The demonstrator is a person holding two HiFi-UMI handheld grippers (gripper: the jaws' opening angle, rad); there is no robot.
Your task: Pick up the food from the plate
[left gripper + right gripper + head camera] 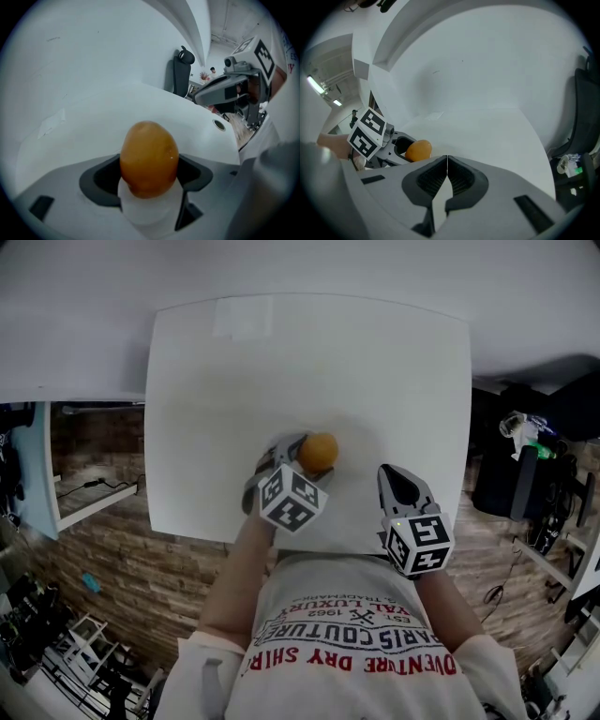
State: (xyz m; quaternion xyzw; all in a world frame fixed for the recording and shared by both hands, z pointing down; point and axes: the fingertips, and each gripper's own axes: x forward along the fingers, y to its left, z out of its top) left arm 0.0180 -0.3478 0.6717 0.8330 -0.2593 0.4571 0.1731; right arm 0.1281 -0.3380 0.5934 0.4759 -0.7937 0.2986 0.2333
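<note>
An orange, egg-shaped piece of food (320, 450) is near the front middle of the white table (309, 352). My left gripper (306, 459) reaches in from the near side with a jaw on either side of it. In the left gripper view the food (149, 154) fills the gap between the dark pads (101, 180), and both seem to press its sides. I see no plate under it. My right gripper (393, 474) hovers at the table's front edge, to the right of the food, with its jaws shut (447, 161) and nothing between them. The right gripper view also shows the food (418, 150) in the left gripper.
The table's front edge (319, 545) runs just under both grippers, with brick-patterned floor (122, 577) below. A black chair (182, 70) stands beyond the table. Dark clutter and a bag (530, 460) sit to the right of the table.
</note>
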